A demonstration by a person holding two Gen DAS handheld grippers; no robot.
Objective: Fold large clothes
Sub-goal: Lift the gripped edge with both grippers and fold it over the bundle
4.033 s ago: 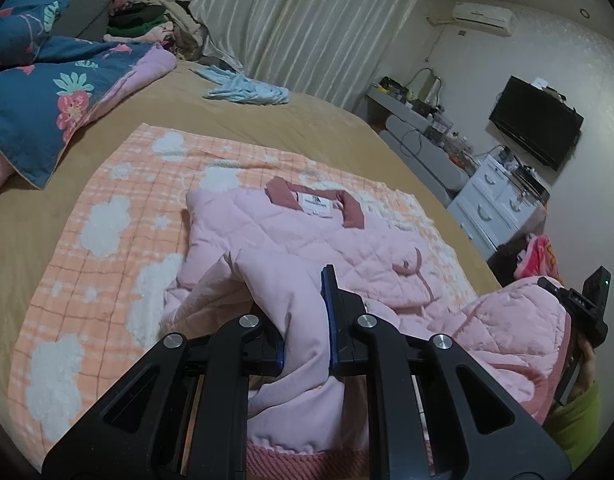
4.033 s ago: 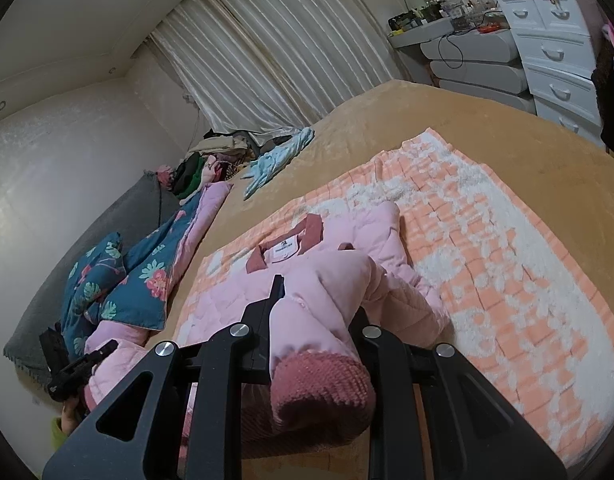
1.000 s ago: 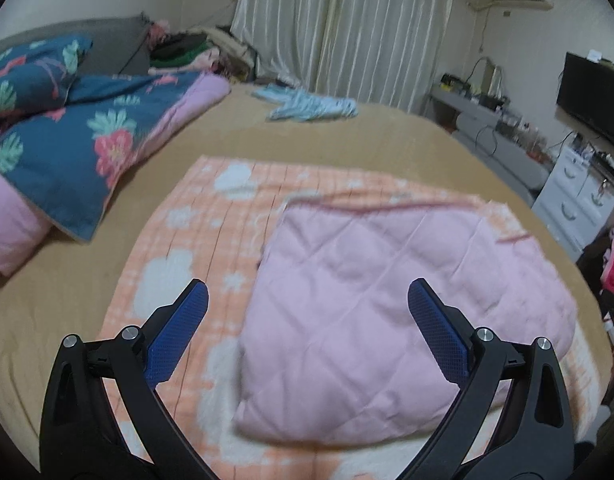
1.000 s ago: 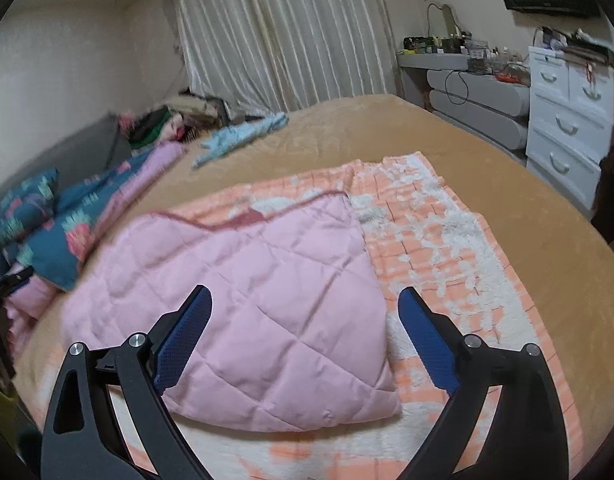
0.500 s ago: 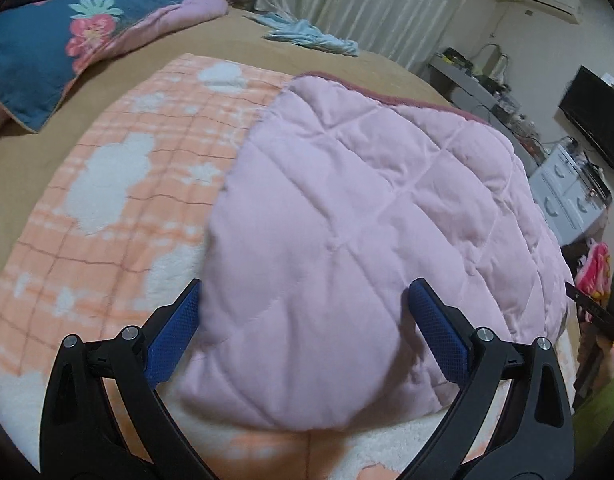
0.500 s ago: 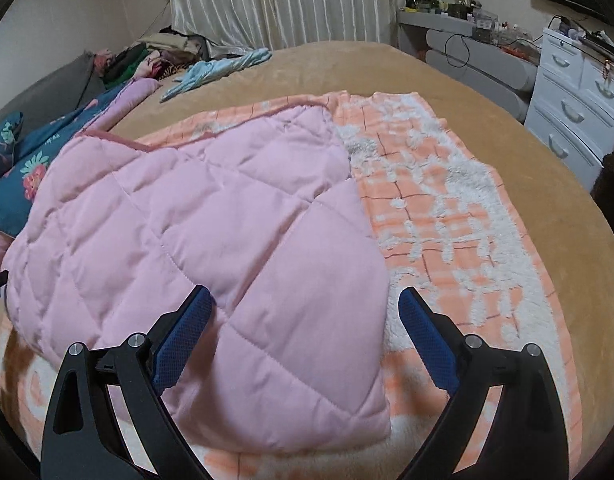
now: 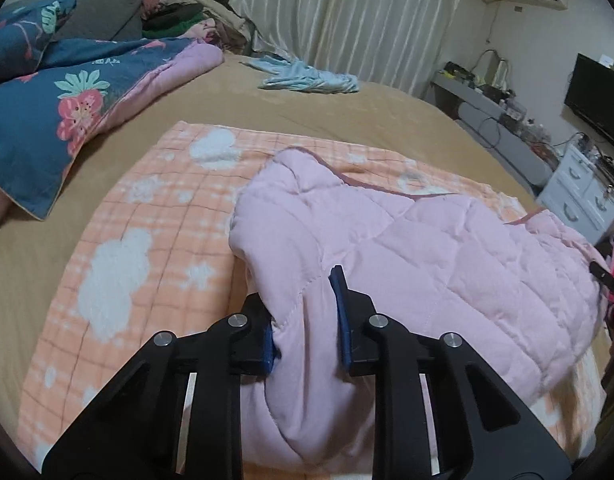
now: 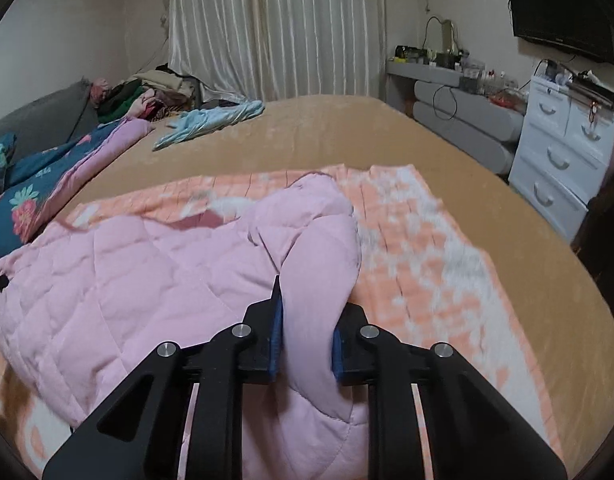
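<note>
Quilted pink jacket (image 7: pixel 427 248) lies on the orange cloud-print blanket (image 7: pixel 139 248) spread over the tan bed (image 7: pixel 315 120), its long axis running crosswise between your two hands, dark-pink trimmed edge turned toward the curtains (image 7: pixel 347 20). Your left hand-held gripper (image 7: pixel 305 320) is clamped on a bunched fold at the jacket's left near corner. Your right hand-held gripper (image 8: pixel 305 332) is clamped on a puffy fold at the right near corner (image 8: pixel 319 248). A light-blue garment (image 8: pixel 211 120) lies well apart, near the floral duvet (image 7: pixel 47 112).
</note>
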